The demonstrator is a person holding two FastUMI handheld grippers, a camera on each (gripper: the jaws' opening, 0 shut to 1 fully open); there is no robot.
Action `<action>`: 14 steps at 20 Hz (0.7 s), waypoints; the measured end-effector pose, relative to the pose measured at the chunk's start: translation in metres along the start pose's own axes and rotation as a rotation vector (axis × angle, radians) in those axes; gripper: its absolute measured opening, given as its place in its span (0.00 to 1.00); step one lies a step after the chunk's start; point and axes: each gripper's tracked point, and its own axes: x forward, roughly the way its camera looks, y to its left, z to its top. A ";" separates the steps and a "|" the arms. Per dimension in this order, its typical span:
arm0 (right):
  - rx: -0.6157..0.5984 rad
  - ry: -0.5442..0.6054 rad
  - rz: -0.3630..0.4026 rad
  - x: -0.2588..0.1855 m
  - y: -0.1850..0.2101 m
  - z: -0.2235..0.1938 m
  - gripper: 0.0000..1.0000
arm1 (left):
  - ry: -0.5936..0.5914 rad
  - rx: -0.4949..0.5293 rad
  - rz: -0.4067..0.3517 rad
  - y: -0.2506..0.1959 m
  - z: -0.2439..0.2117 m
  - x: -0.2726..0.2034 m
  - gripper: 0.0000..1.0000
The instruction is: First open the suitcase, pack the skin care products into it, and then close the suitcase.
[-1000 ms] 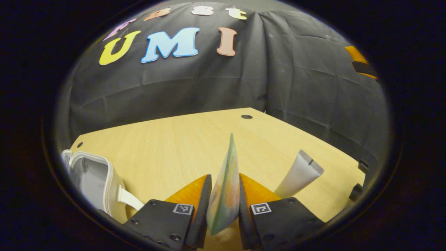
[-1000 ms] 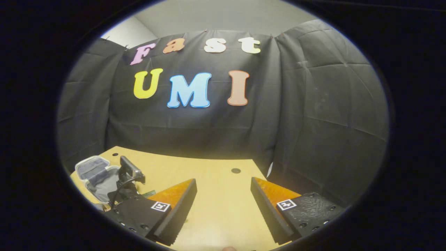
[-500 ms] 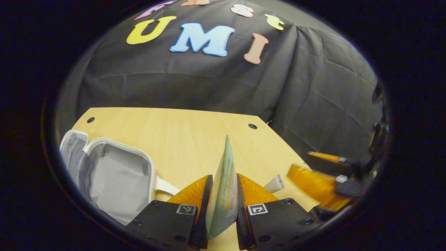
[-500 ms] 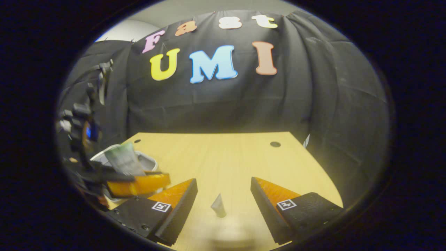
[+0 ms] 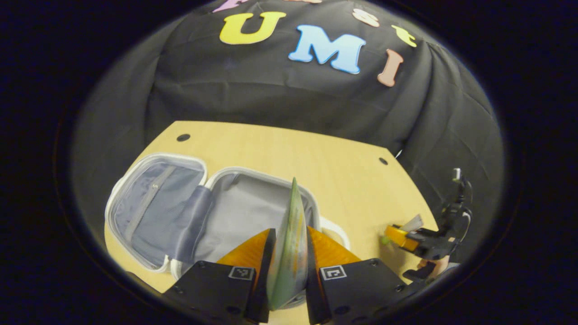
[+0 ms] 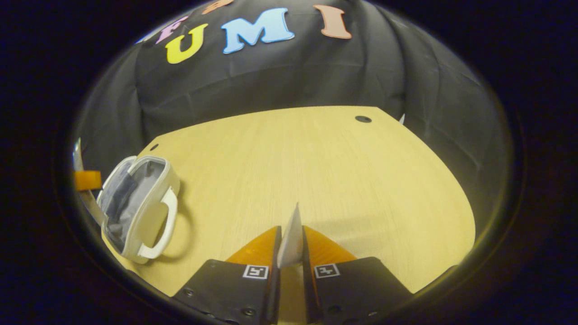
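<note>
Suitcase (image 5: 180, 212) lay open on desk (image 5: 280, 149), both halves flat, grey lining up, at 9 o'clock in left gripper view. Green sachet (image 5: 289, 243) stood edge-on above right half, pinched between fingers of left gripper (image 5: 289, 266). In right gripper view, suitcase (image 6: 135, 207) sat at 9 o'clock, handle toward camera. Right gripper (image 6: 291, 266) fingers pressed on grey-white tube (image 6: 291, 239), held over bare desk (image 6: 316, 162), well apart from suitcase.
</note>
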 end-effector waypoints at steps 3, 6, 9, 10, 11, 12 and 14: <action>0.083 -0.026 -0.002 -0.049 0.023 0.002 0.20 | 0.151 0.019 0.039 0.040 -0.027 0.028 0.39; 0.123 -0.064 0.028 -0.091 0.058 0.006 0.20 | 0.232 0.064 0.033 0.057 -0.041 0.048 0.36; 0.122 -0.082 0.081 -0.123 0.103 0.009 0.20 | 0.231 0.125 0.026 0.066 -0.038 0.056 0.50; 0.122 -0.085 0.103 -0.129 0.120 0.010 0.17 | 0.200 0.132 0.024 0.067 -0.029 0.053 0.48; 0.122 -0.082 0.135 -0.132 0.138 0.012 0.20 | 0.167 0.130 0.018 0.069 -0.024 0.050 0.71; 0.122 -0.071 0.174 -0.134 0.159 0.011 0.20 | 0.138 0.117 0.004 0.069 -0.016 0.041 0.94; 0.114 -0.044 0.252 -0.131 0.198 0.009 0.20 | 0.077 0.072 -0.012 0.078 -0.008 0.017 0.95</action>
